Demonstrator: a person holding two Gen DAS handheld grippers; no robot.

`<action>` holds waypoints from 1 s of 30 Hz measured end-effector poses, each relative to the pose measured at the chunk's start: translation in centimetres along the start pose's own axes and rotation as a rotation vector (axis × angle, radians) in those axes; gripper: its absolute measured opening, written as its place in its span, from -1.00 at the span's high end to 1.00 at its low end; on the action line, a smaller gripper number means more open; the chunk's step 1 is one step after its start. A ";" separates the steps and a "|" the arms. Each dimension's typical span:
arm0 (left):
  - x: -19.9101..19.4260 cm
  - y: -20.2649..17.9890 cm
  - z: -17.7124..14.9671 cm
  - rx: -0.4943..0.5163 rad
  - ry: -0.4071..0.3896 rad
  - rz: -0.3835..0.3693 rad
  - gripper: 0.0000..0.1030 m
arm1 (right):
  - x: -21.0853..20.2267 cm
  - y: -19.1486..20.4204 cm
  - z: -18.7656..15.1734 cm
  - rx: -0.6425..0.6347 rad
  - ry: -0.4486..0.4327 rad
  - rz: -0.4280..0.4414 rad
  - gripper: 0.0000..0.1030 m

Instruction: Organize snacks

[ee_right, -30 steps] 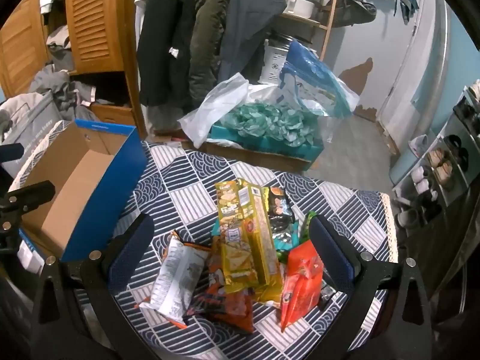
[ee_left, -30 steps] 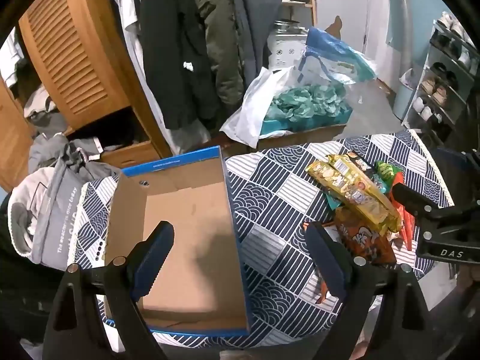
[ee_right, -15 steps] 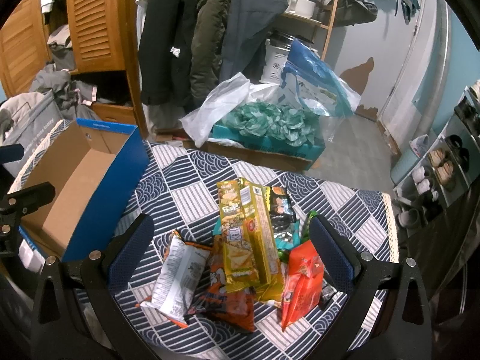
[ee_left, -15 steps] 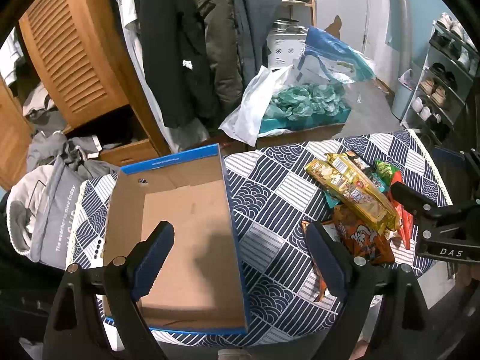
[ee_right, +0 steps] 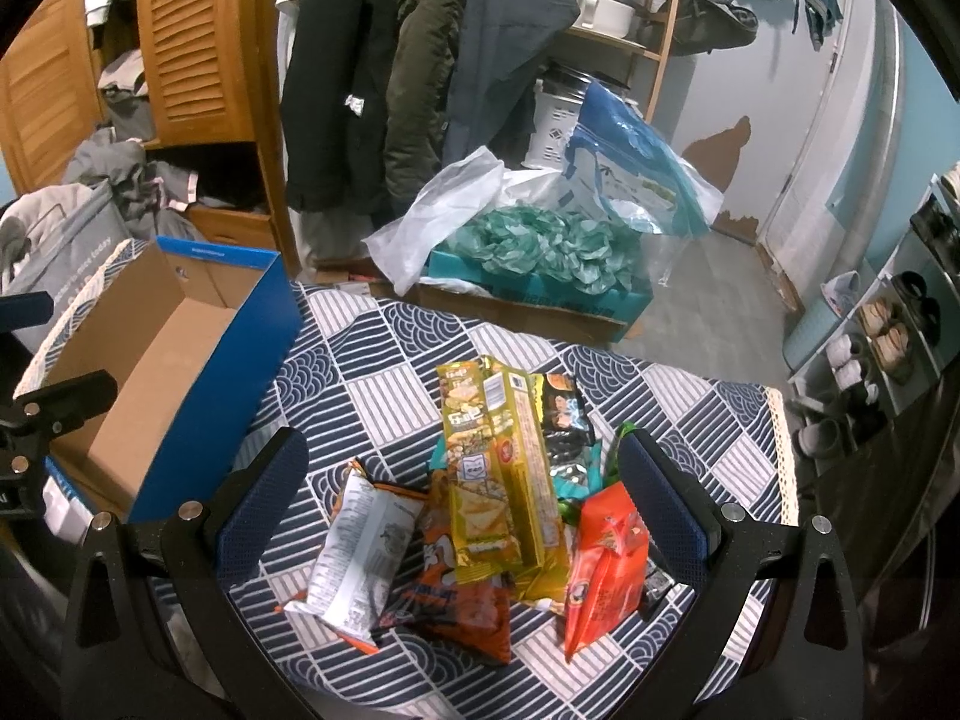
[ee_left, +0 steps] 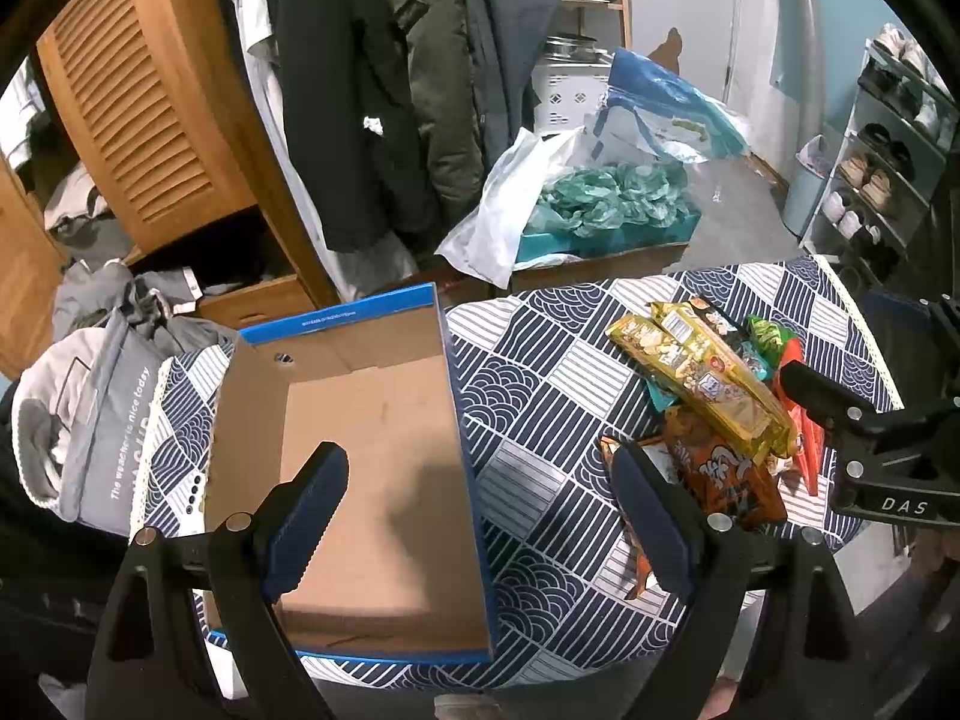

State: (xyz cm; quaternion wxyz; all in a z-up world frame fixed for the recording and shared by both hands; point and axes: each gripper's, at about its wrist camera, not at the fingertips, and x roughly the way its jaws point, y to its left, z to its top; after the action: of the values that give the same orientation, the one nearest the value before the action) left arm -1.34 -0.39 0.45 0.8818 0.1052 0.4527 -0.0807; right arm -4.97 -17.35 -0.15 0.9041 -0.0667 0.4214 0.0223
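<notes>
The left gripper (ee_left: 474, 516) has its jaws spread wide and holds nothing. Under and just ahead of its jaws sits the open brown cardboard box with blue outside walls (ee_left: 468, 468), and the box has nothing in it. One box wall runs right between the two jaws.

The right gripper (ee_right: 462, 498) also has its jaws spread wide and empty. The pile of snack bags lies right between its jaws, a little below them, on the round table with the navy and white patterned cloth (ee_right: 384, 372).

On top of the pile is the long yellow shiny cracker pack (ee_right: 498, 480). Near the left jaw is the small white and silver bag (ee_right: 360, 558), partly on the orange crinkly chip bag (ee_right: 462, 600). Near the right jaw is the red-orange shiny bag (ee_right: 600, 564). Behind the yellow pack is a dark bag with teal on it (ee_right: 564, 426).

These bags look light, soft and puffy. The shiny wrap is likely slippery, and the chips inside probably break if squeezed hard. The yellow pack looks stiffer, so a gentle pinch across its middle seems best. For the puffy bags, pinching the flat sealed edge at one end should hold better than squeezing the fat part
</notes>
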 end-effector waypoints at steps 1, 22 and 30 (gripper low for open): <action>0.0 -0.1 -0.1 0.001 -0.001 0.001 -0.76 | 0.0 0.0 0.0 0.000 0.000 0.001 -0.96; -0.1 -0.2 -0.3 0.001 0.007 -0.002 -0.76 | 0.1 -0.1 -0.4 0.000 0.002 -0.001 -0.96; -0.1 -0.5 -0.9 0.002 0.010 -0.003 -0.76 | 0.1 -0.2 -0.4 0.002 0.002 -0.001 -0.96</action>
State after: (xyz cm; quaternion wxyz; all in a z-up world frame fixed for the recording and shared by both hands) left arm -2.23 -0.67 -0.04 0.8793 0.1059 0.4570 -0.0819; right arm -5.17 -17.65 -0.45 0.9038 -0.0659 0.4222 0.0214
